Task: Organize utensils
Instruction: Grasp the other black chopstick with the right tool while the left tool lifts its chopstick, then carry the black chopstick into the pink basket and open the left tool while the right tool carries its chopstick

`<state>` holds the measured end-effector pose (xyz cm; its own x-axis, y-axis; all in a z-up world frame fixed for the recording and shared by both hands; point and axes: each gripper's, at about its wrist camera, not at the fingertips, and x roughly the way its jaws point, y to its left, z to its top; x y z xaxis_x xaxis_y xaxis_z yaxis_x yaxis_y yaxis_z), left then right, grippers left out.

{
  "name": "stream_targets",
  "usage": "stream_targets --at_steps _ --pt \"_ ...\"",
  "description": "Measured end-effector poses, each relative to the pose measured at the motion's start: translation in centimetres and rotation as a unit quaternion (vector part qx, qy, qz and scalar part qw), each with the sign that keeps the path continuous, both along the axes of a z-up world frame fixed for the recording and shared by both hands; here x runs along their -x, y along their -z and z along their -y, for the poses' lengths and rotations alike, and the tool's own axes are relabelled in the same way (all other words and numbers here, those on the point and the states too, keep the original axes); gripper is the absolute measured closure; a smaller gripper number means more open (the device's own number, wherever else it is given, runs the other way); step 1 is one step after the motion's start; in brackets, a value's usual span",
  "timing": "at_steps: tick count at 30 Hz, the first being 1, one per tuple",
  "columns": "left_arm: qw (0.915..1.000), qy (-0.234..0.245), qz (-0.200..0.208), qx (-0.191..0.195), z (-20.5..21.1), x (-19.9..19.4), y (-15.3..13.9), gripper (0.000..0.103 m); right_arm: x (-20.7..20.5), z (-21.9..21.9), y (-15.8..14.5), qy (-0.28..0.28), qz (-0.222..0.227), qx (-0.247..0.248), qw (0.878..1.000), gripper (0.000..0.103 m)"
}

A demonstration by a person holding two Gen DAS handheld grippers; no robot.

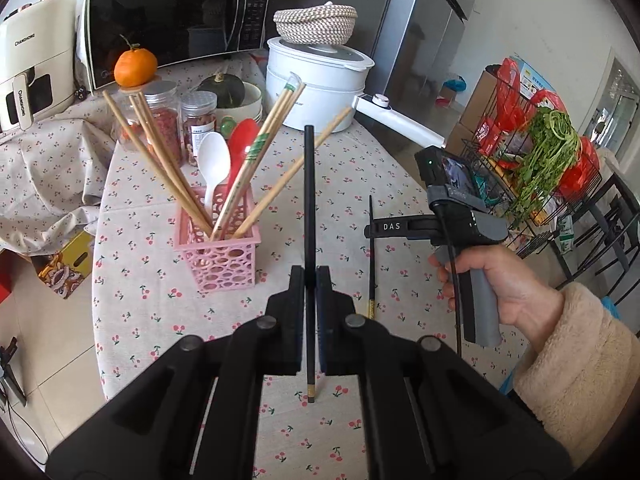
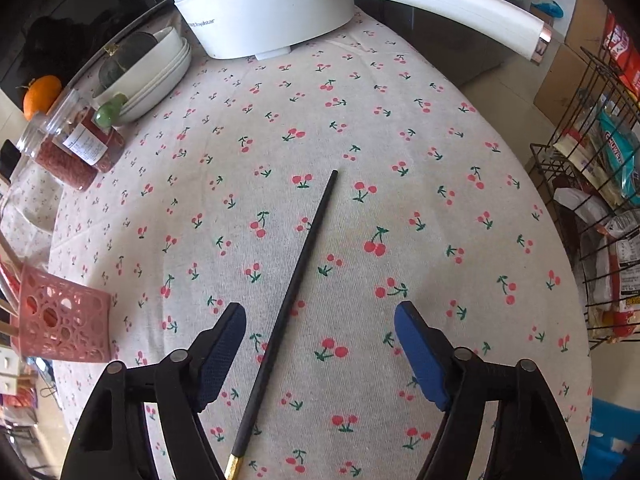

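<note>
Left tool pinches one black chopstick near its gold end, above the counter; right tool, spread, straddles its mate lying flat. Light, rigid, slick: grip toward the thicker end, squarely.

Landmark: pink basket. The tabletop to its right is open cloth — only a black chopstick lies there. Behind the basket, jars, stacked bowls and the white pot block passage; the pot's handle overhangs the far edge. Wooden chopsticks fan out above the basket — approach from above is restricted.
</note>
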<state>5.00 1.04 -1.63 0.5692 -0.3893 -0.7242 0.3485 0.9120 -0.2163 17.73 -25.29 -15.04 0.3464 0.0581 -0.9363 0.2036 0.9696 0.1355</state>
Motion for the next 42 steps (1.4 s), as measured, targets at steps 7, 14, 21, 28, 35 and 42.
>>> stream_targets --at_steps 7,14,21,28,35,42 --pt "0.9996 -0.024 0.000 0.012 -2.4 -0.1 -0.3 0.097 -2.2 -1.9 0.7 -0.009 -0.001 0.069 0.998 0.049" --pt "0.9990 -0.042 -0.006 0.018 -3.7 -0.4 0.0 0.097 -2.0 -3.2 0.6 -0.060 -0.003 0.071 0.996 0.086" --pt "0.9985 -0.051 0.004 0.019 -4.1 -0.3 -0.4 0.097 -0.3 -2.3 -0.3 -0.081 0.013 -0.014 0.997 0.097" --pt "0.9968 -0.066 0.037 0.027 -5.2 0.1 -2.1 0.097 4.4 -2.6 -7.7 -0.111 0.132 -0.063 0.983 0.097" --pt "0.9902 -0.092 0.088 0.056 -6.4 0.7 -4.5 0.097 9.2 -3.7 -13.5 -0.142 0.232 -0.071 0.960 0.097" --pt "0.9711 -0.129 0.176 0.097 -8.0 1.5 -7.3 0.097 10.5 -4.0 -16.4 -0.140 0.273 -0.090 0.947 0.097"
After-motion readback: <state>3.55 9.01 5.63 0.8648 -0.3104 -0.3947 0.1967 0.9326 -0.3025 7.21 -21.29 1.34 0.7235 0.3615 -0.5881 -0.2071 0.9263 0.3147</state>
